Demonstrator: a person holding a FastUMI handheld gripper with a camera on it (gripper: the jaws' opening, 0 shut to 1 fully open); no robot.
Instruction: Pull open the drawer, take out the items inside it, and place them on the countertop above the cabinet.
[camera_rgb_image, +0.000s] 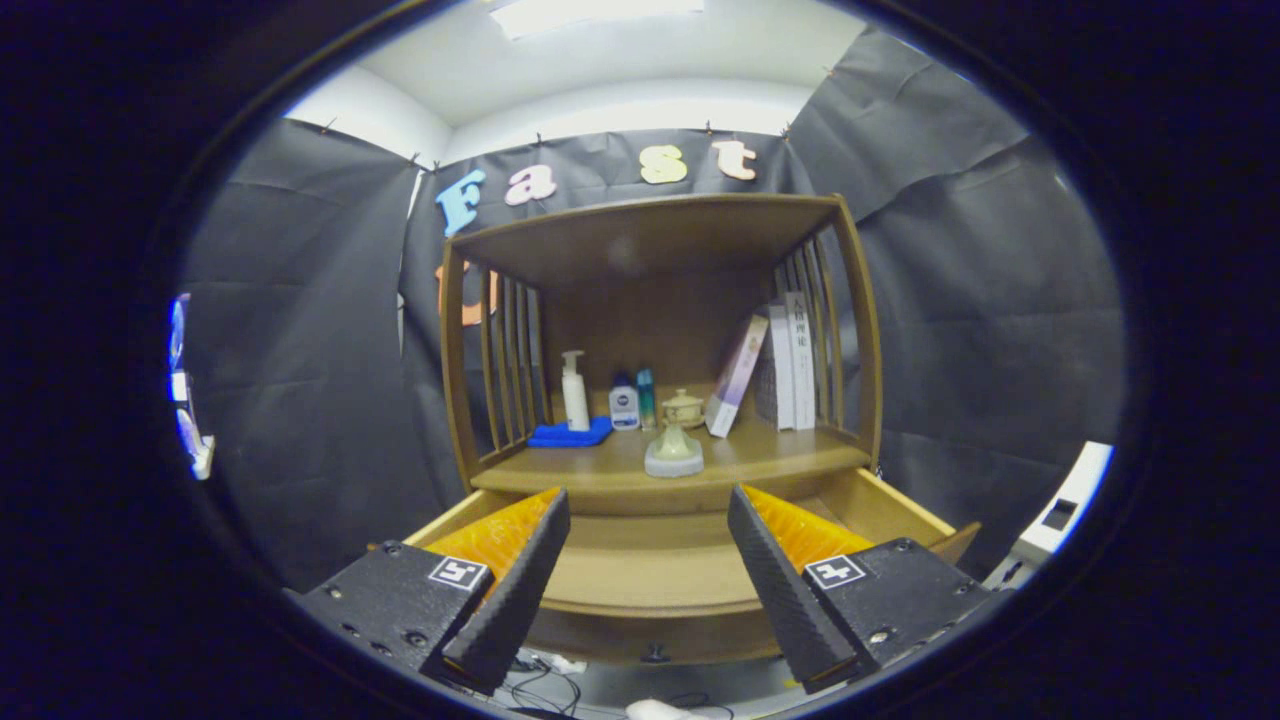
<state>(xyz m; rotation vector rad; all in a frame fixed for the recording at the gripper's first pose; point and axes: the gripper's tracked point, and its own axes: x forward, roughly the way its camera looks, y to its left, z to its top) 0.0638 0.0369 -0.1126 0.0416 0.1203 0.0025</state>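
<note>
Claw (648, 520) spread wide, holding nothing; open drawer (650, 570) below between fingers; countertop (760, 455) beyond.

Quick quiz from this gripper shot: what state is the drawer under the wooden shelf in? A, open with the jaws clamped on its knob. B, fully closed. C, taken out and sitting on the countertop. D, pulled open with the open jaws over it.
D: the drawer is pulled out below the countertop, and the gripper hovers over it, jaws spread apart and holding nothing.
</note>
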